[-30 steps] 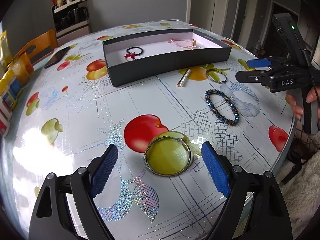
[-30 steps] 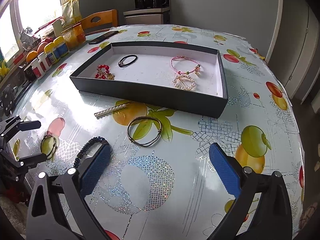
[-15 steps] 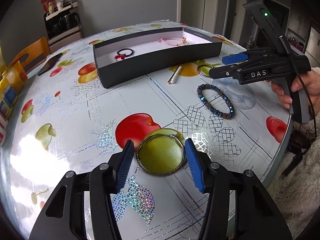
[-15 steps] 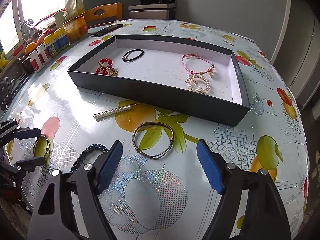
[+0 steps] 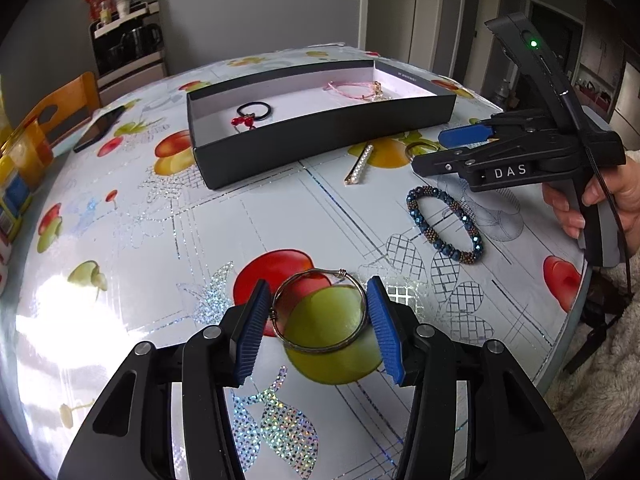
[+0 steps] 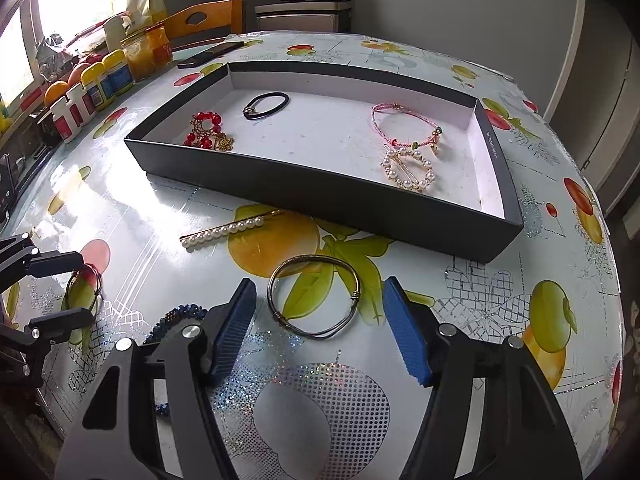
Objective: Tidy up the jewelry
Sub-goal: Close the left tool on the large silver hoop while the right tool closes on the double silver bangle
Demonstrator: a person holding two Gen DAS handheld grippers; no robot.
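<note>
My left gripper is shut on a thin wire bangle, its blue pads touching the ring's two sides; the ring looks slightly lifted off the table. It also shows in the right wrist view. My right gripper is open around a second metal bangle lying on the tablecloth, pads apart from it. A dark beaded bracelet and a pearl hair clip lie nearby. The black tray holds a black hair tie, red beads, a pink bracelet and a pearl ring clip.
A round table with a fruit-print cloth. A phone and a wooden chair at the far side. Bottles and jars stand along the window edge. The table edge is close on the right.
My left gripper's fingers closed in on the thin bangle and now grip it. My right gripper moved forward over the second bangle and narrowed a little.
</note>
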